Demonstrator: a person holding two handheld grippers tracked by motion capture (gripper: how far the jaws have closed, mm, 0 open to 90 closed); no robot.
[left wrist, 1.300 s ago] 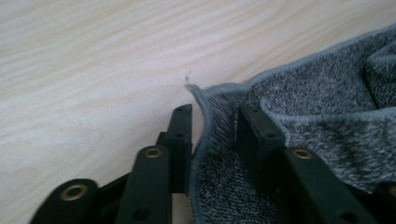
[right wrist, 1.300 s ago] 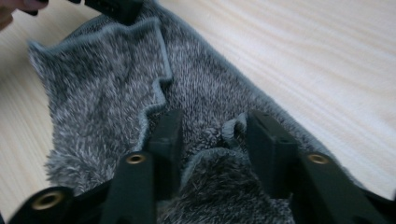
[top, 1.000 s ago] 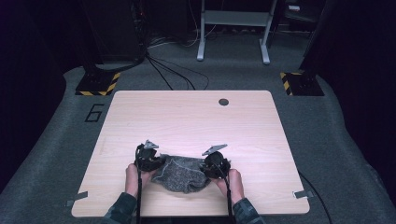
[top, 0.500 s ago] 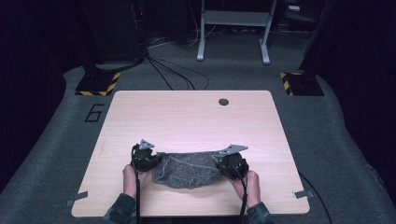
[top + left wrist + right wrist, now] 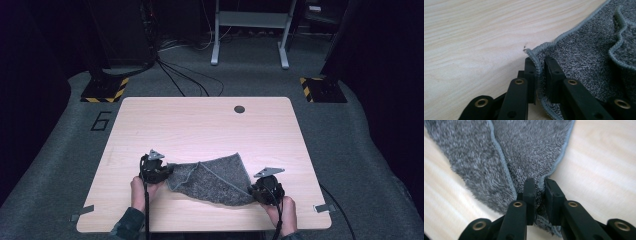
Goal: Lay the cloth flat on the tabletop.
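The left tool (image 5: 161, 172) and right tool (image 5: 261, 189) are each pinching a hemmed corner of the grey, fuzzy cloth (image 5: 215, 177), their jaws having just been easing slightly. It is stretching between them along the pale wooden table's (image 5: 200, 125) near edge.

You can read one mark: a large dark numeral "6" (image 5: 101, 121) on the grey carpeted floor (image 5: 65, 165), just beside the far left corner of the pale wooden surface (image 5: 200, 125). The yellow-and-black hazard-striped floor plates (image 5: 105, 92) at either far corner of that surface carry stripes, no lettering. Nothing else you see carries legible text, a label or a brand.
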